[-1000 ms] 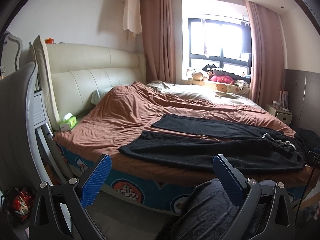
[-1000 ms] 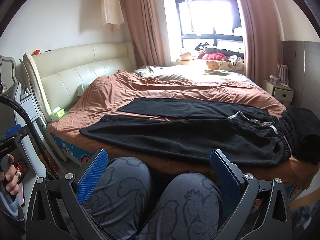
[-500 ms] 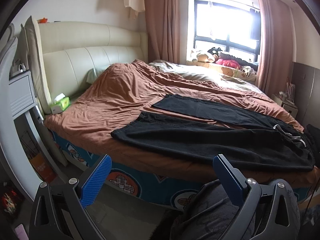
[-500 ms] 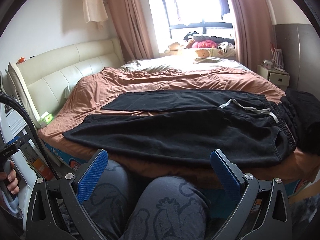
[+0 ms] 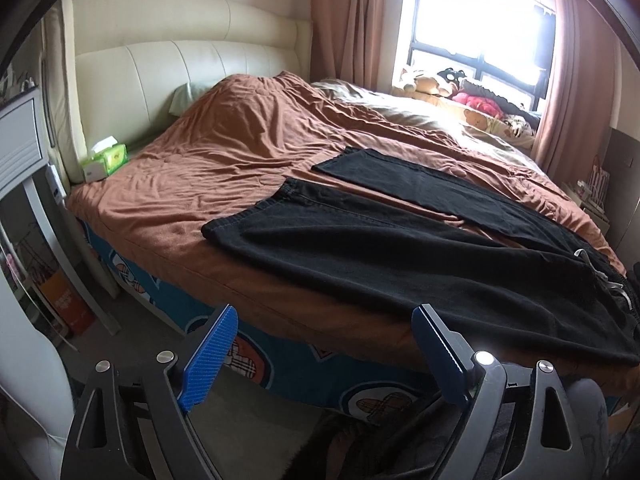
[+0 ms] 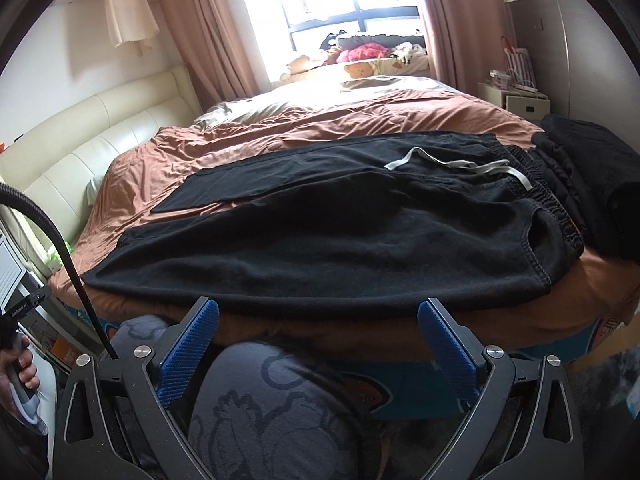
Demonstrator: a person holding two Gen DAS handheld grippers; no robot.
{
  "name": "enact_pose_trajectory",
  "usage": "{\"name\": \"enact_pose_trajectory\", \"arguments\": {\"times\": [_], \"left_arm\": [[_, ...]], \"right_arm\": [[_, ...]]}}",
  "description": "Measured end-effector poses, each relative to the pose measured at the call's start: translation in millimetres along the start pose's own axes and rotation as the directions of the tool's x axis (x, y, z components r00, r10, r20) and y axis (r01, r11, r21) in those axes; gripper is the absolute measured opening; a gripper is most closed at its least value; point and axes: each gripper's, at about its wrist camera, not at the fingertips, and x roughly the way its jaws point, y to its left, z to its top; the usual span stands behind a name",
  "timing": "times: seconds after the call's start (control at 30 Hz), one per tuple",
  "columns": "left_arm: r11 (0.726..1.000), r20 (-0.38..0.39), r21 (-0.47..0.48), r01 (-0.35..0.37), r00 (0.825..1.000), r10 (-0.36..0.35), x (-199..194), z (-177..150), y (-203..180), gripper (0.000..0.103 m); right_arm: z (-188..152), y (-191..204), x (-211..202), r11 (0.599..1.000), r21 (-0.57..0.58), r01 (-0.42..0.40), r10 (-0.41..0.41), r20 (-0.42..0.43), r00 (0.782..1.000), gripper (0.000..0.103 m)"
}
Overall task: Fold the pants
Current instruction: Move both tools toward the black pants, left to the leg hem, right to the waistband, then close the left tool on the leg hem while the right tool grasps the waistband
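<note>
Black pants [image 5: 400, 252] lie spread flat on the brown bedcover [image 5: 224, 184], legs pointing left, apart in a V, waistband with a white drawstring [image 6: 460, 166] at the right. In the right wrist view the pants [image 6: 320, 240] fill the near part of the bed. My left gripper [image 5: 324, 348] is open and empty, short of the bed's near edge, below the near leg. My right gripper [image 6: 318, 340] is open and empty, just short of the near leg's edge, above the person's knee [image 6: 272, 412].
A cream headboard [image 5: 180, 60] and a green tissue box [image 5: 105, 159] are at the left. More dark clothing [image 6: 592, 184] lies at the bed's right end. A nightstand [image 6: 516, 98] stands at the far right. Stuffed toys [image 5: 472, 94] line the window.
Both grippers have moved forward and closer to the bed; the pants now loom larger in both views. Both grippers stay open. The pants have not moved.
</note>
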Motion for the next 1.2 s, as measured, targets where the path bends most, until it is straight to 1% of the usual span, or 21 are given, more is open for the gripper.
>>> {"name": "enact_pose_trajectory", "arguments": {"times": [0.07,0.27,0.47,0.6,0.7,0.8,0.87,0.93,0.97,1.03,1.07,1.1,1.13,1.2], "left_arm": [[1.000,-0.017,-0.008,-0.006,1.000,0.006,12,3,-1,0.085],[0.999,-0.051,-0.017,-0.029,0.998,0.028,44,9,-7,0.085],[0.998,-0.092,-0.023,-0.050,0.995,0.048,76,11,-13,0.082],[0.997,-0.125,-0.029,-0.072,0.990,0.068,93,12,-18,0.082],[0.996,-0.141,-0.061,-0.071,0.988,0.062,100,14,-19,0.082],[0.993,-0.142,-0.082,-0.079,0.988,0.067,103,11,-18,0.082],[0.991,-0.156,-0.107,-0.077,0.986,0.060,105,8,-15,0.082],[0.989,-0.171,-0.124,-0.082,0.983,0.060,109,5,-11,0.082],[0.988,-0.174,-0.129,-0.083,0.983,0.060,109,4,-9,0.082],[0.987,-0.173,-0.135,-0.087,0.983,0.063,109,3,-5,0.082],[0.986,-0.172,-0.138,-0.088,0.983,0.064,109,4,-3,0.082],[0.986,-0.172,-0.143,-0.088,0.983,0.063,109,4,-2,0.082],[0.985,-0.169,-0.149,-0.086,0.984,0.060,109,5,0,0.082],[0.983,-0.162,-0.162,-0.084,0.985,0.057,110,7,5,0.081]], "right_arm": [[2,-8,4,0.999,0.025,0.024,-0.023,-0.014,1.000,0.095],[7,-35,15,0.989,0.126,0.077,-0.071,-0.047,0.996,0.095],[8,-58,28,0.975,0.186,0.120,-0.106,-0.080,0.991,0.095],[9,-70,38,0.965,0.238,0.110,-0.089,-0.095,0.991,0.095],[7,-81,45,0.958,0.275,0.080,-0.055,-0.097,0.994,0.095],[4,-97,56,0.940,0.338,0.047,-0.008,-0.116,0.993,0.095],[6,-103,61,0.927,0.373,0.031,0.015,-0.120,0.993,0.095],[11,-104,61,0.922,0.386,0.042,0.005,-0.121,0.993,0.095],[15,-105,62,0.921,0.386,0.048,-0.003,-0.116,0.993,0.090],[23,-106,60,0.925,0.373,0.065,-0.023,-0.118,0.993,0.056],[25,-106,57,0.927,0.367,0.080,-0.038,-0.119,0.992,0.048],[27,-107,54,0.928,0.362,0.092,-0.053,-0.115,0.992,0.028],[29,-109,51,0.929,0.357,0.095,-0.059,-0.110,0.992,0.018],[30,-110,42,0.929,0.361,0.076,-0.049,-0.084,0.995,0.015]]}}
